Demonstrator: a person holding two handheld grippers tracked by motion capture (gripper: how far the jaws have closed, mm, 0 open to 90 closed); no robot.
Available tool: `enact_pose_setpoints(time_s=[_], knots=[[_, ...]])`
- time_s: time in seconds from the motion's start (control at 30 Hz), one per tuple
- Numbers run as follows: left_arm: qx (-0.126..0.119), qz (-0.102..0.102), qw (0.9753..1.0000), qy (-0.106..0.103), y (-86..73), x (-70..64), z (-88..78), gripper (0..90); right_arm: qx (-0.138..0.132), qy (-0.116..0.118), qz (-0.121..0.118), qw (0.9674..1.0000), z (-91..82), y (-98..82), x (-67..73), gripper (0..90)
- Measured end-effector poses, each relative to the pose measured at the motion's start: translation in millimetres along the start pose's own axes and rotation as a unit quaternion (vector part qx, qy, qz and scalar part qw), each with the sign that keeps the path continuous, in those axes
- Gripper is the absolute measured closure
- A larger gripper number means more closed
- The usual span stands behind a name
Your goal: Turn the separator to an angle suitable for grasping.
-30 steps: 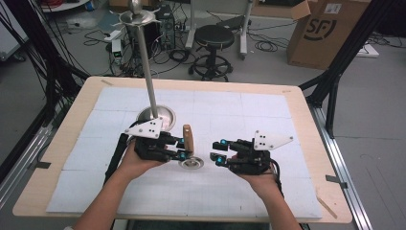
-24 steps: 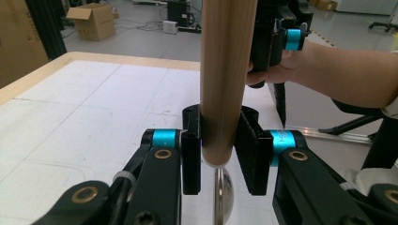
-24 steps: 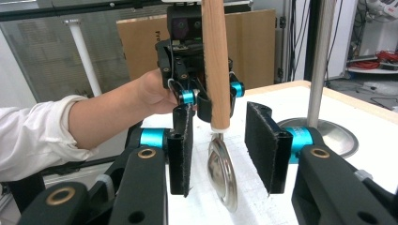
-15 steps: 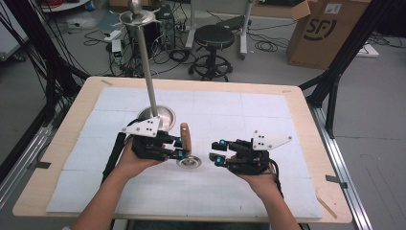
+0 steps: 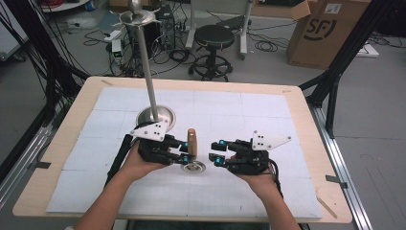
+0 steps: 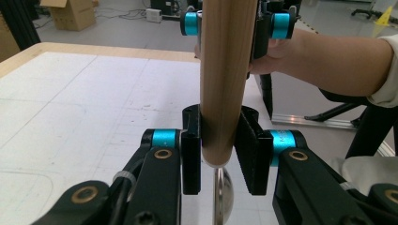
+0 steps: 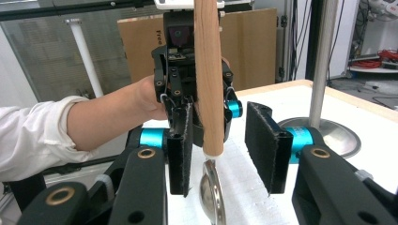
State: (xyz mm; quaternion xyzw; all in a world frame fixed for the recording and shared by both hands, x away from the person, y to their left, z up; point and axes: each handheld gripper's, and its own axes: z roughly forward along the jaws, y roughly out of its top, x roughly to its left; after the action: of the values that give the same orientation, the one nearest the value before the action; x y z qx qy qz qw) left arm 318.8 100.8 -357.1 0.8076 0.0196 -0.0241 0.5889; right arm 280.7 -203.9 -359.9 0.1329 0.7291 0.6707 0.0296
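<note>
A utensil with a wooden handle (image 5: 191, 140) and a round metal head (image 5: 194, 167) stands upright on the white mat, head down. My left gripper (image 5: 184, 151) is shut on the handle's lower end; in the left gripper view both pads press the wooden handle (image 6: 225, 70) just above the metal head (image 6: 221, 197). My right gripper (image 5: 216, 152) faces it from the right, open. In the right gripper view the handle (image 7: 209, 79) stands between the jaws of my right gripper (image 7: 225, 150), near the left pad, with a clear gap to the right pad.
A tall metal stand with a round base (image 5: 155, 116) and a thin pole (image 5: 146, 62) rises just behind my left hand. White mat (image 5: 249, 110) covers the wooden table. A stool (image 5: 214, 36) and a cardboard box (image 5: 325, 28) stand on the floor beyond.
</note>
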Motion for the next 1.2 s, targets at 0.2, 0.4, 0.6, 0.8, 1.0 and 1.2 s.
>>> enact_pose_setpoints(time_s=[0.2, 0.4, 0.6, 0.8, 1.0, 1.2], knots=[[0.005, 0.003, 0.9999, -0.013, -0.1, -1.9, 8.8, 72.9, 0.005, 0.012, -0.001, 0.9999, 8.3, -0.9, 3.1, 60.9], [0.013, 0.013, 0.9993, -0.032, 0.5, -5.1, 19.7, 72.9, 0.01, 0.023, 0.002, 0.9997, 15.8, -2.0, 5.8, 60.6], [0.012, 0.007, 0.9989, -0.045, -0.7, -6.7, 26.8, 72.7, 0.022, 0.02, -0.014, 0.9995, 23.5, -4.7, 9.8, 72.0], [0.0, -0.005, 0.9993, -0.037, -0.7, -5.5, 23.1, 66.0, 0.016, 0.012, -0.012, 0.9997, 21.0, -2.1, 10.0, 72.6], [-0.003, -0.029, 0.9995, -0.011, -4.6, -0.3, 16.6, 52.2, 0.007, 0.0, -0.007, 1.0, 14.4, 0.8, 6.7, 72.6], [-0.014, -0.045, 0.9985, 0.028, -5.2, 5.4, -4.8, 43.7, 0.008, -0.012, -0.006, 0.9999, 11.4, 3.6, -0.3, 72.5]])
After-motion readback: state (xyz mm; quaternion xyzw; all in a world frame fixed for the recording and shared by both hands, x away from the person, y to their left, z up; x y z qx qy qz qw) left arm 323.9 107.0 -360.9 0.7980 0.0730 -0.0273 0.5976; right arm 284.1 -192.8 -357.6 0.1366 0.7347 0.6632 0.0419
